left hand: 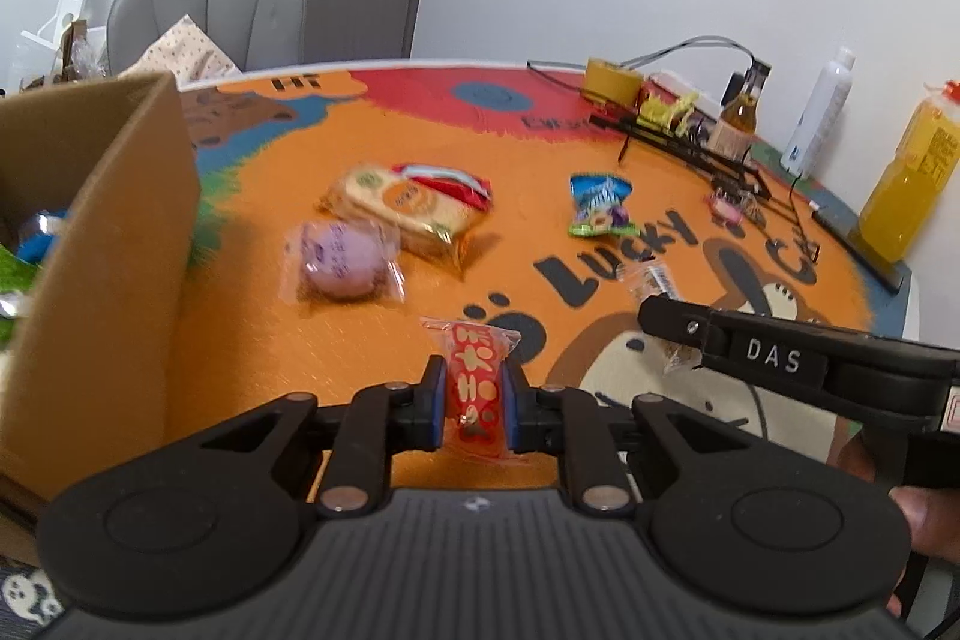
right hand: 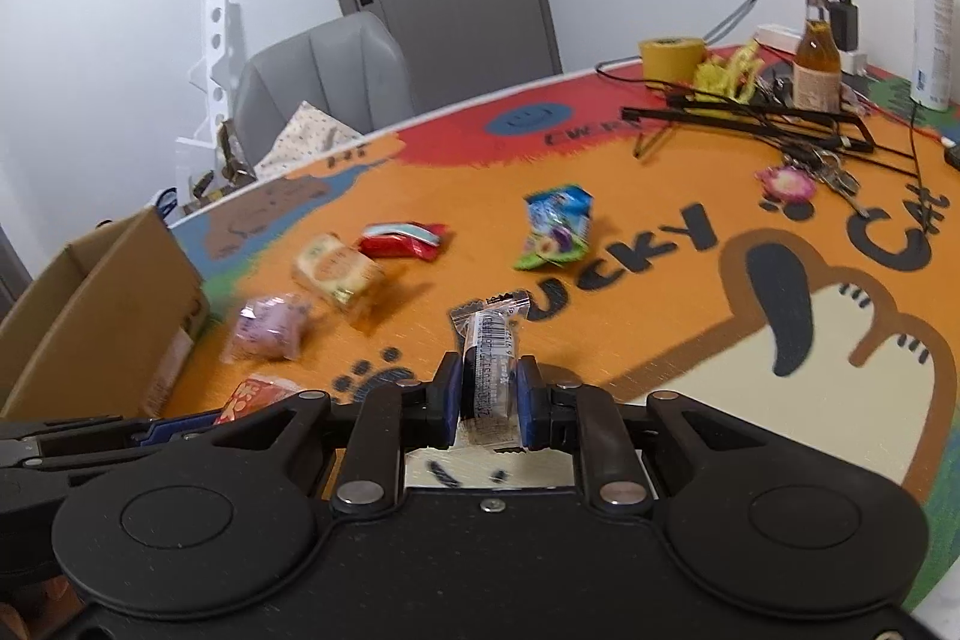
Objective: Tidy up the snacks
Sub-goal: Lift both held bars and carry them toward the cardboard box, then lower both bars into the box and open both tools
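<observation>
Left wrist view. Nearest the lens, low centre: left gripper, blue pads closed on a red snack packet, held upright, clear of the orange mat. Cardboard box at left edge, open, some wrapped items seen inside. Right gripper enters from the right, level, tilted slightly down. Loose on the mat, upper centre: purple pastry pack, beige cracker pack, blue candy bag.

Judged step: packet to be carried left over the box wall, released only once past the rim.

Right wrist view. Right gripper, low centre, is closed on a clear barcoded packet, pointed up-frame. Box sits lower left; a wider swing is needed, best taken after the left gripper, seen lower left.
</observation>
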{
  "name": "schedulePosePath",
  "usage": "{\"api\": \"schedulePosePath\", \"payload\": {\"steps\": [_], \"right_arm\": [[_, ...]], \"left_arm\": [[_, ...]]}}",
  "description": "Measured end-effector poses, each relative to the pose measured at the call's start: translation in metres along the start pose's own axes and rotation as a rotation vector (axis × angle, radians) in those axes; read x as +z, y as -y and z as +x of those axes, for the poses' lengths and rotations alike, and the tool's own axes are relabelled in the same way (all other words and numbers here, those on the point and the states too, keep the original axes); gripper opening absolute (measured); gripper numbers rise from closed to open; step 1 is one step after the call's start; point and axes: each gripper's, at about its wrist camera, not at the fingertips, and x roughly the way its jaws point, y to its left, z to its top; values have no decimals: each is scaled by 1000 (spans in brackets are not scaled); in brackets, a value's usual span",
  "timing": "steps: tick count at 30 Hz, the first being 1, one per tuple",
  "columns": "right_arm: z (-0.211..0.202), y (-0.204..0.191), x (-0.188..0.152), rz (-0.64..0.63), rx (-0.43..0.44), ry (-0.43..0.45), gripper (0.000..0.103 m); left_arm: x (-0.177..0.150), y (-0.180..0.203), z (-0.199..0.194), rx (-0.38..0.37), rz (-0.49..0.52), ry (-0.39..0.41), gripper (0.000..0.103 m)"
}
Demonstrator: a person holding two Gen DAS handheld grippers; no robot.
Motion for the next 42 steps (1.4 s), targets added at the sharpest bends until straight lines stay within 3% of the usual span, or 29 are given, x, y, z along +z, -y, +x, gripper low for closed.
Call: {"api": "schedulePosePath", "payload": {"steps": [19, 42], "right_arm": [[-18, -72, 32, -42, 96, 77, 17], [-3, -146, 53, -93, 202, 112, 17]], "left_arm": [[34, -42, -66, 35, -34, 152, 17], [55, -130, -102, 134, -129, 217, 17]]}}
